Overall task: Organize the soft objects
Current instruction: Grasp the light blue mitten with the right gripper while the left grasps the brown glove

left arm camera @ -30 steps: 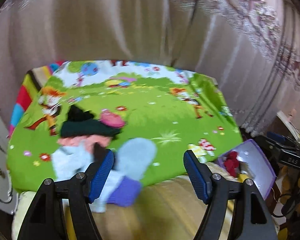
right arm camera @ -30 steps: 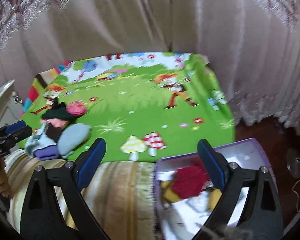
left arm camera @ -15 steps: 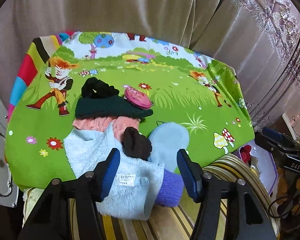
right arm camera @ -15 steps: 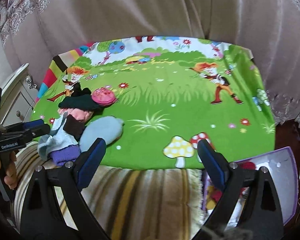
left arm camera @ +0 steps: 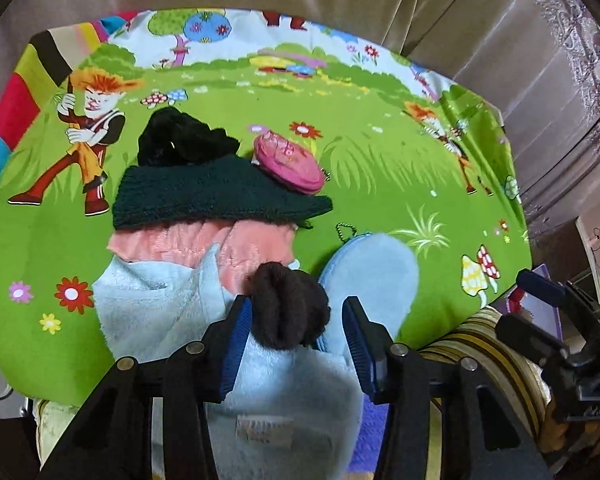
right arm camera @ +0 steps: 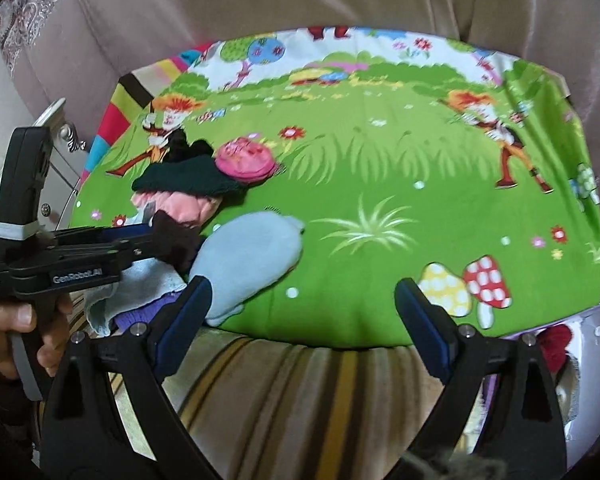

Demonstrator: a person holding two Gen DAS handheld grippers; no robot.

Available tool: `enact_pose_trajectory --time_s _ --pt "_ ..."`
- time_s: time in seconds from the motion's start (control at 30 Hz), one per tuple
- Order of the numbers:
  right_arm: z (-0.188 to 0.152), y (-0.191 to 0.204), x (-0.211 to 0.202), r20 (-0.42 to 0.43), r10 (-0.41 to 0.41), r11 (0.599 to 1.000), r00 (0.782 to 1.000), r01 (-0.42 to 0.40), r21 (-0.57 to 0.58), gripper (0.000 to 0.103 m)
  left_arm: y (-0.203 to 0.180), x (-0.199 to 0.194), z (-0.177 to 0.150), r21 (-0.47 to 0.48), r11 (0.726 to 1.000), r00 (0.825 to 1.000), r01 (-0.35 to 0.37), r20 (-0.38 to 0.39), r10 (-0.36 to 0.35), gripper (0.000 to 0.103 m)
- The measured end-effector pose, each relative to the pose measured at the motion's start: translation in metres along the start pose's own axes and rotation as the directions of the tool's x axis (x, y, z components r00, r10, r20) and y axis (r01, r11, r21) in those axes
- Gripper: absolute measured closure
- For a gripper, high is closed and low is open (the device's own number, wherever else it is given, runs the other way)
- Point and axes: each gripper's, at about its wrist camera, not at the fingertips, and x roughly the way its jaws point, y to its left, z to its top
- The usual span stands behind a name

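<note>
Step in hand, as I read it: left gripper (left arm camera: 296, 322) picking the dark brown sock bundle (left arm camera: 290, 310) off the pile, probably for the purple bin (right arm camera: 592, 344) at lower right of the right wrist view. Its jaws have just been closing and stand about half open, bundle between them; the left pad looks to be touching the bundle, the right pad shows a gap, so not clamped. In the left wrist view the bundle sits low centre, on a pale blue towel (left arm camera: 160, 304), with a pale blue pouch (left arm camera: 374, 268) just beside it on the right. Rest of the pile runs up the frame: pink cloth (left arm camera: 196, 240), dark green knit (left arm camera: 204, 194), black item (left arm camera: 180, 142), pink round purse (left arm camera: 290, 162), all on the green cartoon mat (left arm camera: 380, 168). Next move likely calls for finishing the squeeze on the bundle alone, without catching towel pile or the pouch edge, then a lift. Right gripper (right arm camera: 300, 316) is wide open, holding nothing, over the mat's near edge at lower centre of its view, well apart from the bundle
</note>
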Motion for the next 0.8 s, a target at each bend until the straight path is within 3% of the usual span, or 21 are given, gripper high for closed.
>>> enact_pose_trajectory --time_s 0.33,0.47,0.63,0.8 --pt "0.007 0.015 0.045 -0.12 0.012 1.0 0.993 -0.012 0.004 0.009 0.009 0.021 0.005 -0.015 1.0 0.999 0.026 -0.032 -0.026 0.084" --pt "0.01 0.018 0.06 -0.157 0.025 1.0 0.987 -0.023 0.018 0.01 0.016 0.011 0.004 -0.051 0.995 0.996 0.081 0.029 -0.08 0.086" --pt "0.013 0.021 0.08 -0.209 0.036 0.998 0.977 -0.027 0.048 0.022 0.022 -0.007 0.003 -0.083 0.99 0.986 0.116 0.128 -0.104 0.086" --pt "0.016 0.027 0.095 -0.24 0.049 0.998 0.969 -0.037 0.053 0.033 0.026 -0.015 0.003 -0.096 0.986 0.977 0.135 0.178 -0.116 0.086"
